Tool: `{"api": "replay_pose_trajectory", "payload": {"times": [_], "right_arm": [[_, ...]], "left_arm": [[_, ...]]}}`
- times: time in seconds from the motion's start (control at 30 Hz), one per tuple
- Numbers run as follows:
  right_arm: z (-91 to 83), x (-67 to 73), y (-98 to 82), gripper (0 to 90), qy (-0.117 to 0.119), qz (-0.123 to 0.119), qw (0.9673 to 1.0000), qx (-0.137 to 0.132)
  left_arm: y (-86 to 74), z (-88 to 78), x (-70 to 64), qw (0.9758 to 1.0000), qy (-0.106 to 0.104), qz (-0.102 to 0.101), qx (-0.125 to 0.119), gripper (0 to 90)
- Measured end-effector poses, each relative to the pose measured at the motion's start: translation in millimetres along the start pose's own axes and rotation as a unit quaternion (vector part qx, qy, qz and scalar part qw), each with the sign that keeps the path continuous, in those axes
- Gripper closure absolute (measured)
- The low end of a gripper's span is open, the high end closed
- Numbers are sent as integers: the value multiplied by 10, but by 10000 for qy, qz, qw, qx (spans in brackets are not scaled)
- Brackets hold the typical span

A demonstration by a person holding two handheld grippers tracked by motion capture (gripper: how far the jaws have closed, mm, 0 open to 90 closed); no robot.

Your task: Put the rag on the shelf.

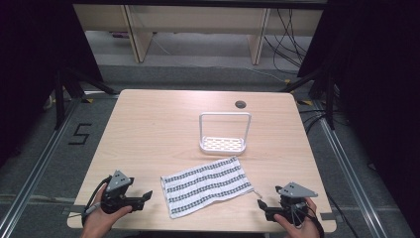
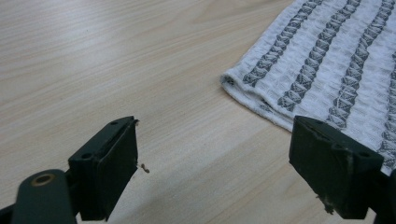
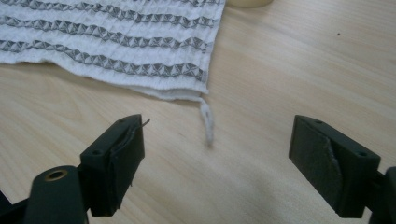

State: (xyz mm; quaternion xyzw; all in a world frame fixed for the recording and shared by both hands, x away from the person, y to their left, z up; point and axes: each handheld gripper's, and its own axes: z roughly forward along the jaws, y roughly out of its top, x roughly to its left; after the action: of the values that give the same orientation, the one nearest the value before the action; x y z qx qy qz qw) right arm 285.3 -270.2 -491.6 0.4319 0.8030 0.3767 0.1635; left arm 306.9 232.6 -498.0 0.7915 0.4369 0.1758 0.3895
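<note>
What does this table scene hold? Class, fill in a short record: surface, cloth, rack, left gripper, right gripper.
surface: pale wooden table
cloth: white towel with grey patterned stripes, lying flat near the front edge, a loop tag at its right corner
rack: white stand with a tall frame, upright behind the towel, apart from it
left gripper: fingers open, nothing held, left of the towel
right gripper: fingers open, nothing held, right of the towel

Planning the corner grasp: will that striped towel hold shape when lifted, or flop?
Likely floppy: the striped towel lies flat in soft folded layers, so a lifted corner should drape. Probably light; the waffle weave looks thin. Its textured surface should grip rather than slip. The loose loop may snag.
</note>
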Motion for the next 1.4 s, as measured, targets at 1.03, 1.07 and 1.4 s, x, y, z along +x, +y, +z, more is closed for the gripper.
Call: {"api": "replay_pose_trajectory", "payload": {"times": [1.03, 1.07, 1.4], "right_arm": [[-1, -4, 79, 178, -130, 118, 9996, -207], [2, 0, 91, 189, -119, 50, 9997, -227], [27, 5, 140, 217, -12, -53, 9998, -176]], "left_arm": [[435, 331, -214, 9961, -828, 151, -268, 149], [470, 364, -227, 9961, -822, 221, -234, 161], [807, 683, -395, 9935, -1037, 449, -108, 216]]}}
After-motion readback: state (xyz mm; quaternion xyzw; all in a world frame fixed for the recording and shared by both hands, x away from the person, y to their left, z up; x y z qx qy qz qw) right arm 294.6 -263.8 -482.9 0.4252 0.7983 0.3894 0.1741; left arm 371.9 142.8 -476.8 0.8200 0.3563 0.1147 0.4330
